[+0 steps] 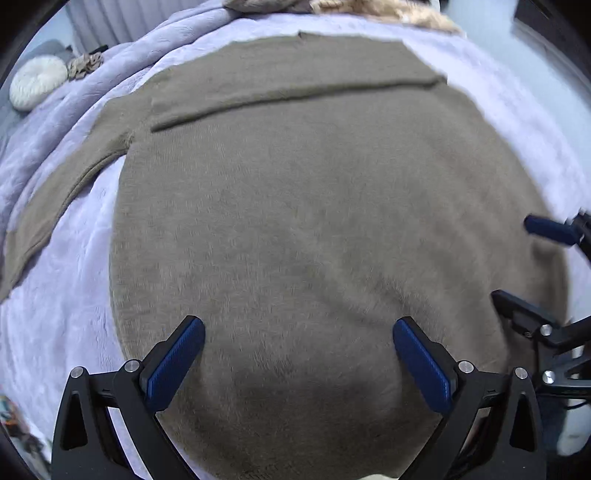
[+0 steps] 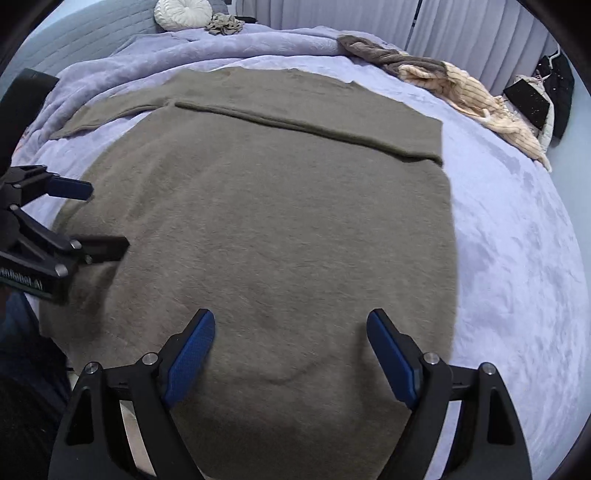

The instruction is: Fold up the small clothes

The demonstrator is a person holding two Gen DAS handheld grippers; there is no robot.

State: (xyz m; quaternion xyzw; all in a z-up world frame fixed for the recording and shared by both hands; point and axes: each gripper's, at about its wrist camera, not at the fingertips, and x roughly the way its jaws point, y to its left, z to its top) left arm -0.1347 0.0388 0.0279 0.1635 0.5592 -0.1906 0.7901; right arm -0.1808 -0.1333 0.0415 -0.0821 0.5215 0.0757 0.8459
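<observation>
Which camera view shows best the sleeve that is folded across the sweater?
The right wrist view: the folded sleeve lies across the taupe sweater with its end visible. The left wrist view shows it blurrier, nearer the top.

Left wrist view: the camera sits behind the left gripper [image 1: 298, 334], looks forward and downward along its fingers, and is close above the near part of the sweater [image 1: 295, 221]. It faces the far edge of the bed [image 1: 74, 295]. The sweater fills most of the frame. The right gripper [image 1: 517, 258] enters at the right edge.

Right wrist view: the camera sits behind the right gripper [image 2: 291, 325], with the same forward-downward aim, close above the sweater [image 2: 277, 206]. The bed's [image 2: 517, 258] right side and far edge are visible. The left gripper [image 2: 107, 218] enters at the left edge.

Shared area: both views cover the sweater, the bed's far edge and the round pillow [image 1: 37, 82] [image 2: 183, 13].
</observation>
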